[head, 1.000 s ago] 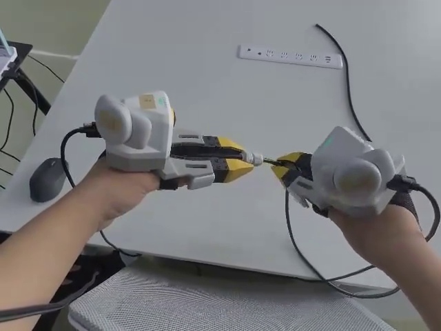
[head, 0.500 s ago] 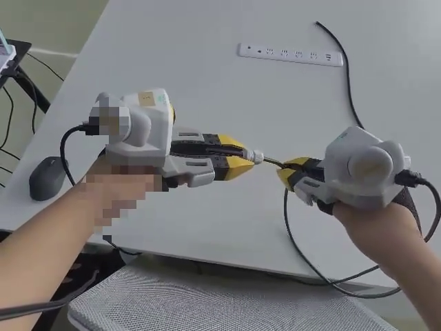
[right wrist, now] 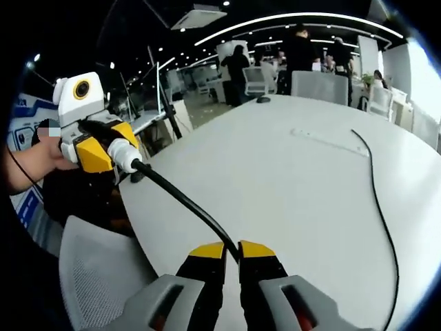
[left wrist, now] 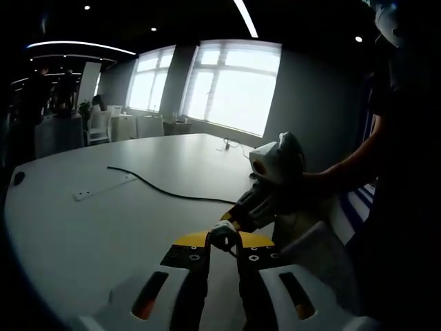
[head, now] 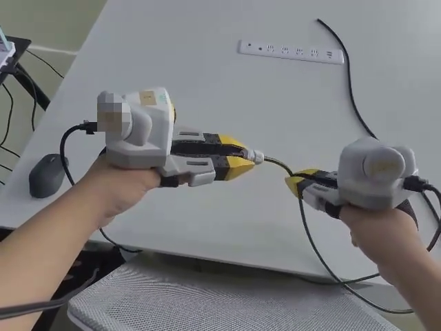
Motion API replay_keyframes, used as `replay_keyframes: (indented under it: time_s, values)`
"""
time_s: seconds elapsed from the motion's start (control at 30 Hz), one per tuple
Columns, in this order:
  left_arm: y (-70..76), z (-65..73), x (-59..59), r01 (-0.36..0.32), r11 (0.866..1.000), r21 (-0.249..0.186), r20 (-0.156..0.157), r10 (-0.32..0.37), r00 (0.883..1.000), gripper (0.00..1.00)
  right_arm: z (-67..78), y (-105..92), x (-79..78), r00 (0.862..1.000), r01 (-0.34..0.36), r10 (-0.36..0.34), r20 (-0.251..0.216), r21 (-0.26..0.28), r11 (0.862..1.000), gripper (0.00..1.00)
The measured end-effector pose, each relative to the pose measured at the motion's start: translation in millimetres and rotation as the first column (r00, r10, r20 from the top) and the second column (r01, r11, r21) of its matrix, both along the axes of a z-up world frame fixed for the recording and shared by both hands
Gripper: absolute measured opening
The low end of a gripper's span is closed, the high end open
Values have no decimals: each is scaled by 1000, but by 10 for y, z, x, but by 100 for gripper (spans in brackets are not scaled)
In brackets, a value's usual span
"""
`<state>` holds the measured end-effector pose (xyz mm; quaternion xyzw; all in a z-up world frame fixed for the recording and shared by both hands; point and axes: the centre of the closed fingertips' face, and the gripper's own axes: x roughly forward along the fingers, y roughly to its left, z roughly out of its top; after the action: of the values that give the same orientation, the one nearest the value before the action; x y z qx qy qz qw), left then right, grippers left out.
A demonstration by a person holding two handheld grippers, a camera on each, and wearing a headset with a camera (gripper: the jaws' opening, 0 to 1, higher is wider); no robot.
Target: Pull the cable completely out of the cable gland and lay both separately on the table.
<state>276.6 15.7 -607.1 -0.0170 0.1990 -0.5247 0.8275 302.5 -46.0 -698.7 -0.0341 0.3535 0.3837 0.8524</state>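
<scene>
Above the near edge of the white table [head: 207, 83], my left gripper [head: 247, 157] is shut on the small whitish cable gland [head: 256, 157]. In the left gripper view the gland [left wrist: 224, 236] sits pinched between the yellow jaw tips. A black cable [head: 275, 164] runs out of the gland to my right gripper [head: 295, 183], which is shut on it. In the right gripper view the cable [right wrist: 179, 196] stretches from the gland [right wrist: 125, 156] down to my right gripper [right wrist: 232, 249]. More of the cable [head: 313, 241] hangs below the table edge.
A white power strip [head: 291, 54] lies at the back of the table, and a black cord [head: 351, 89] runs from it toward the right. A grey mouse [head: 47, 176] rests at the left edge. A mesh chair seat [head: 207, 303] is below me.
My right gripper has moved right, away from the left one, with the cable in it. A longer stretch of cable now shows between the gland and the right jaws. The left gripper stays about still.
</scene>
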Motion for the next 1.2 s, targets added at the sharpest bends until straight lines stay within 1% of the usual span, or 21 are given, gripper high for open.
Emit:
replay_keyframes:
  time_s: [0.27,0.3,0.33,0.67,0.7,0.77,0.8,0.87,0.9,0.93,0.97,1.0,1.03,1.07,1.1,1.13,1.17,1.2]
  values:
    - [19,7,-6,-1,1000,1,2,1,1000,15,37,24,-11,1000,-12,12,18,-7,1000,2]
    - [19,10,-6,-1,1000,1,4,1,1000,15,52,25,-10,999,-19,19,33,-9,1000,2]
    - [23,14,-4,-2,1000,0,4,2,1000,15,57,26,-13,999,-22,23,39,-12,1000,2]
    - [21,43,-3,-1,1000,-2,7,1,1000,15,67,24,-18,995,-65,68,76,-41,997,3]
    - [18,42,-6,1,1000,0,8,-1,1000,15,88,34,-29,993,-74,77,84,-38,997,3]
    - [19,35,-9,2,1000,3,8,-2,1000,15,175,52,-17,987,-85,89,130,-33,996,5]
    - [19,35,-11,2,1000,2,7,-2,1000,15,193,57,-33,986,-93,97,133,-37,995,6]
    - [18,31,-17,3,1000,4,7,-3,1000,15,266,85,-50,979,-120,126,161,-49,992,12]
    - [16,29,-20,4,1000,5,8,-4,1000,15,343,121,-55,967,-151,159,197,-56,987,15]
    - [15,28,-25,5,1000,6,8,-5,1000,15,380,141,-56,962,-162,169,212,-53,985,19]
    - [13,30,-27,6,1000,6,9,-6,1000,15,471,188,-71,948,-195,203,246,-55,979,21]
    - [13,33,-30,6,1000,5,8,-6,1000,15,522,206,-76,940,-210,221,262,-68,975,22]
    - [12,33,-31,7,1000,5,7,-7,1000,15,598,242,-80,921,-241,257,293,-87,966,22]
    - [13,31,-34,8,1000,7,7,-8,1000,15,648,279,-91,908,-264,281,311,-96,960,23]
    - [15,30,-35,9,1000,8,7,-9,1000,15,680,318,-102,896,-289,308,320,-109,951,23]
    - [14,29,-37,10,1000,8,7,-10,1000,15,706,345,-107,886,-302,325,330,-122,946,24]
    - [14,30,-38,10,1000,9,8,-10,1000,15,718,369,-113,872,-321,352,341,-145,936,24]
    - [14,31,-39,10,1000,9,7,-10,1000,15,735,412,-135,853,-344,384,354,-171,923,23]
